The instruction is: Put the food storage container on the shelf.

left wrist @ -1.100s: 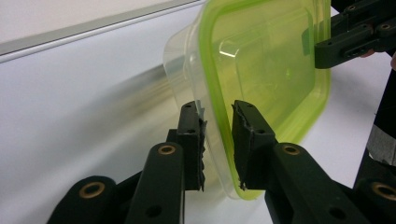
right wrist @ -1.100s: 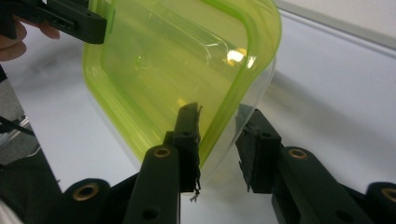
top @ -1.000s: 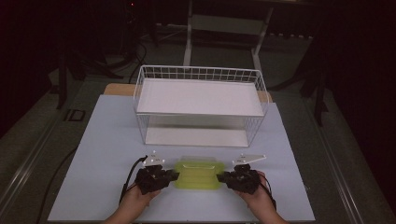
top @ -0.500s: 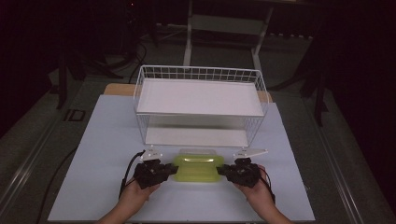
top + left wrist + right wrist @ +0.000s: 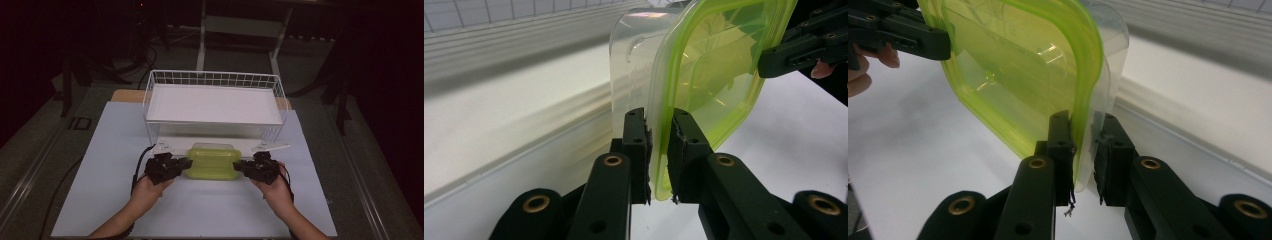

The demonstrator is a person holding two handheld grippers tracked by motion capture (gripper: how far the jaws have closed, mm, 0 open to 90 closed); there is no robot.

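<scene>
A clear plastic container with a yellow-green lid [image 5: 212, 161] hangs just above the white table, in front of the wire basket [image 5: 150, 95]. My left gripper [image 5: 186, 163] is shut on its left end. In the left gripper view the pads [image 5: 642, 145] pinch the lid's rim [image 5: 704, 75]. My right gripper [image 5: 237, 167] is shut on the right end, and in the right gripper view its jaws clamp the lid's edge [image 5: 1023, 75]. Each gripper view shows the other gripper across the container, the right gripper [image 5: 781, 55] in one and the left gripper [image 5: 923, 37] in the other.
The white wire basket stands on legs at the back of the table, with a white board [image 5: 215, 102] lying in it and a low gap beneath. The white tabletop [image 5: 100, 175] spreads to both sides. Dark floor and stands lie beyond.
Both hands have carried the container away from the person, toward the wire basket, and slightly upward. Both grips are unchanged.
</scene>
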